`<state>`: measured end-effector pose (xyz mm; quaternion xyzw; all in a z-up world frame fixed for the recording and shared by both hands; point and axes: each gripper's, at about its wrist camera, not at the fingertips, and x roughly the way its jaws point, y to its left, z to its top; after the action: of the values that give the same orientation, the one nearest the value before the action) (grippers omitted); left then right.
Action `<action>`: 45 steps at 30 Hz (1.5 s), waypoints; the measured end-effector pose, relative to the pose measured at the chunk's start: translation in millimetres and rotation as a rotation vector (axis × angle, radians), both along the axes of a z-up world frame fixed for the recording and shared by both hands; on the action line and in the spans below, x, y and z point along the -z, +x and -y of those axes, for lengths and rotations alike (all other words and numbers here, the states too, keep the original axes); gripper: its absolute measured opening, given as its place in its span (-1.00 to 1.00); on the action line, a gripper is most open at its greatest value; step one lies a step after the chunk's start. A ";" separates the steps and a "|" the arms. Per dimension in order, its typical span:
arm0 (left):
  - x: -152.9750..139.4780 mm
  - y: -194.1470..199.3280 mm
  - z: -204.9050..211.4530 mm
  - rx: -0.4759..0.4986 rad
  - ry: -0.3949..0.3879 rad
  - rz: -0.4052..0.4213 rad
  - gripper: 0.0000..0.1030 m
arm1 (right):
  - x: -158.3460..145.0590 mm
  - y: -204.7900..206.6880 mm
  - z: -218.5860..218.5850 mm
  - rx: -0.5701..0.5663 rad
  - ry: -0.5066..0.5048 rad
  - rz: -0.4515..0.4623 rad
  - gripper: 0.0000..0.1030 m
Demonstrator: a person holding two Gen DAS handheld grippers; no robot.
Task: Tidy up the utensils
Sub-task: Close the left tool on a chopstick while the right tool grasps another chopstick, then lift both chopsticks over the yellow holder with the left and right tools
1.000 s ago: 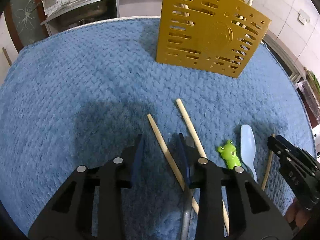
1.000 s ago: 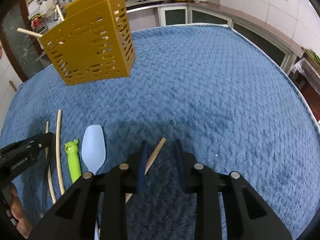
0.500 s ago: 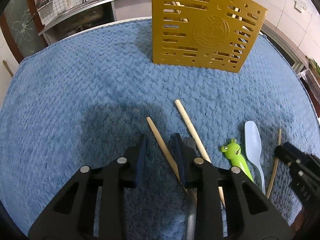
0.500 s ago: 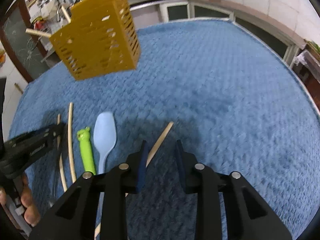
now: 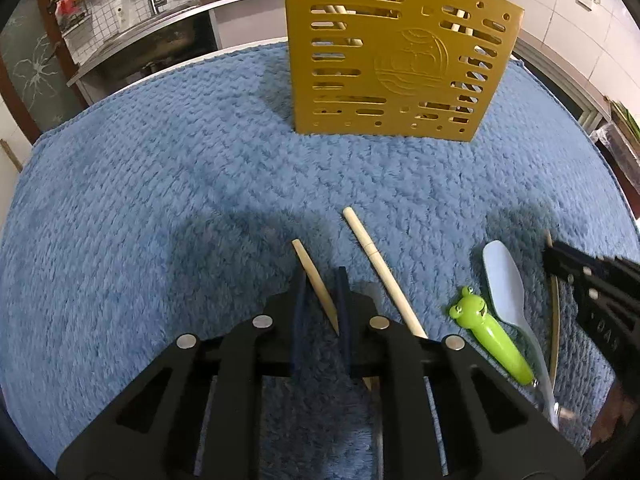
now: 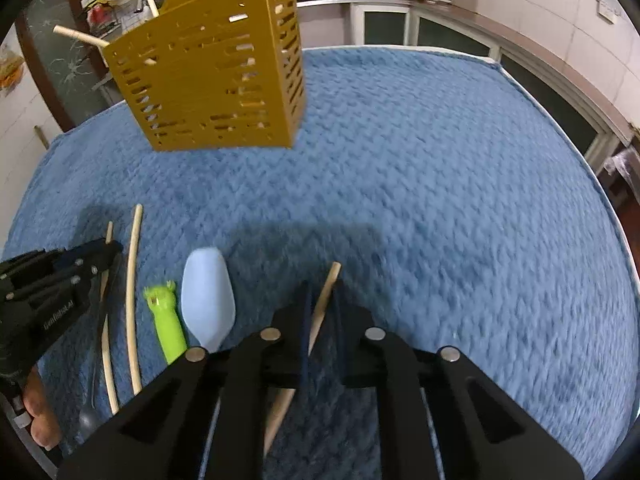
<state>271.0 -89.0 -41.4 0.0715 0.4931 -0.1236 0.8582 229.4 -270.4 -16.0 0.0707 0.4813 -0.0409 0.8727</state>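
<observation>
A yellow slotted utensil holder [image 5: 400,56] stands at the far side of the blue mat, with wooden sticks inside; it also shows in the right wrist view [image 6: 212,80]. My left gripper [image 5: 322,276] has narrowed around a wooden chopstick [image 5: 314,276] lying on the mat; the jaws look nearly closed on it. My right gripper [image 6: 322,296] straddles another wooden chopstick [image 6: 324,296], jaws also narrow. A second chopstick [image 5: 380,268], a green frog-handled utensil [image 5: 488,332] and a light blue spoon [image 5: 504,284] lie between the grippers.
The blue fluffy mat [image 5: 160,200] covers the table. A thin curved wooden stick [image 6: 134,280] lies by the left gripper in the right wrist view. Kitchen counter and sink [image 5: 152,24] lie behind the table.
Both grippers have lowered and moved forward over their chopsticks, and both pairs of jaws have narrowed around them. The holder appears closer.
</observation>
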 end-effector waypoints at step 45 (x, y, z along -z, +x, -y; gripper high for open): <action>-109.6 -16.2 -31.2 -0.001 -0.230 0.291 -0.92 | -111.1 -25.1 25.1 0.009 0.028 0.468 -0.89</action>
<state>254.9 -57.8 68.1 -0.0104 0.3464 -0.1670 0.9231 204.4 -295.5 95.1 0.0925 0.2660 -0.0208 0.9593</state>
